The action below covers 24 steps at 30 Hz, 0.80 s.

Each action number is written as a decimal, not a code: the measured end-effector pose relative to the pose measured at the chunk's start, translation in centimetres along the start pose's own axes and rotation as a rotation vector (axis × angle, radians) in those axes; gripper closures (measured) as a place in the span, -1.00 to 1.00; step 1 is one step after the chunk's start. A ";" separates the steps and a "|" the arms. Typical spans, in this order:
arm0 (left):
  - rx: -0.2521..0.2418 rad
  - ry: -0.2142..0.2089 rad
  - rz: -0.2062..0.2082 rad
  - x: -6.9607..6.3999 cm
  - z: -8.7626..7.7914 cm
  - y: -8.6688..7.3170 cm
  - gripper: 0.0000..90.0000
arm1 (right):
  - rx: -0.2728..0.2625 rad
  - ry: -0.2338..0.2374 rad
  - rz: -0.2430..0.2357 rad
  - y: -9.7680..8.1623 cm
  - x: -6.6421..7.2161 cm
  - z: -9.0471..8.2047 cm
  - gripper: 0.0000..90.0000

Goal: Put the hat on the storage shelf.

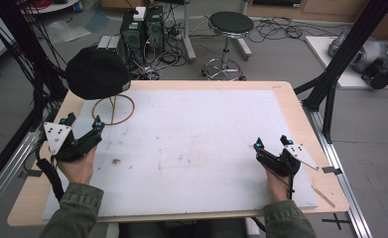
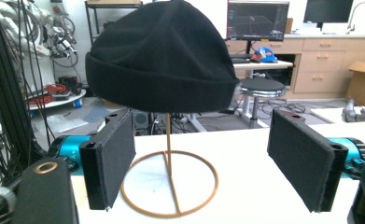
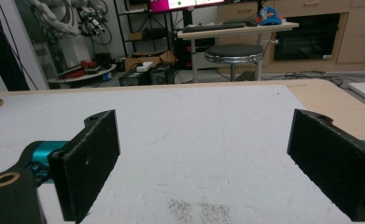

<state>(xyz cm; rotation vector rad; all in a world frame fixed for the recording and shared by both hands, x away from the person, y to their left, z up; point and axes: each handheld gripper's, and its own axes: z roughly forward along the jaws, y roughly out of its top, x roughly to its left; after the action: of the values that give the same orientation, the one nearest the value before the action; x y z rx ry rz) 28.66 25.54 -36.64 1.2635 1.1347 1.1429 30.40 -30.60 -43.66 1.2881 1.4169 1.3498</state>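
Hat: black knit beanie [image 1: 97, 73], sits on top of a thin brass-coloured stand [image 1: 113, 110]; far left part of the tabletop [image 1: 300, 124], seen from the high view.
Stand: upright rod rising from a round wire ring base; ring lies flat on the white sheet [image 1: 191, 144] that covers most of the tabletop.
Hat, left gripper view: beanie [image 2: 161, 56] straight ahead and above the jaws; folded brim faces the camera; stand ring [image 2: 170, 184] on the sheet between the two jaws, farther off.
Left claw [image 1: 85, 121]: jaws wide apart, nothing between the pads; points toward the stand, near it but not touching; held in the person's left hand [image 1: 77, 166] at the left edge of the sheet.
Right claw [image 1: 271, 143]: jaws wide apart, nothing held; at the right side of the sheet, well apart from hat and stand; held in the right hand [image 1: 278, 181].
Right gripper view: bare white sheet [image 3: 194, 130] between the jaws; small speckled smudge [image 3: 199, 210] on it near the bottom.
Sleeves: olive green, both forearms enter from the bottom edge of the high view.
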 end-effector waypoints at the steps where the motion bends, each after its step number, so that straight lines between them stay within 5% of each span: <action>1: 0.001 -0.004 -0.002 -0.1 -0.2 -0.1 -0.48 | 0.002 0.002 0.002 0.0 0.0 0.0 -0.81; 9: 0.022 -0.005 -0.001 -0.9 -2.0 -2.1 -0.51 | -0.002 0.006 0.010 0.0 0.0 -0.1 -0.81; 15: 0.052 0.012 -0.040 -0.2 -2.3 -4.1 -0.53 | 0.001 0.002 0.026 0.0 -0.1 -0.2 -0.81; 24: 0.085 0.020 -0.024 0.3 -2.3 -6.3 -0.53 | 0.000 0.001 0.026 -0.1 0.0 -0.2 -0.81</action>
<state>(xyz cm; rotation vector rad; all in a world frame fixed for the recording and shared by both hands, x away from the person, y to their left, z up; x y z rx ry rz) 26.33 26.11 -42.90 1.3021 1.2217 1.1015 30.24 -30.62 -43.72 1.3104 1.4048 1.3682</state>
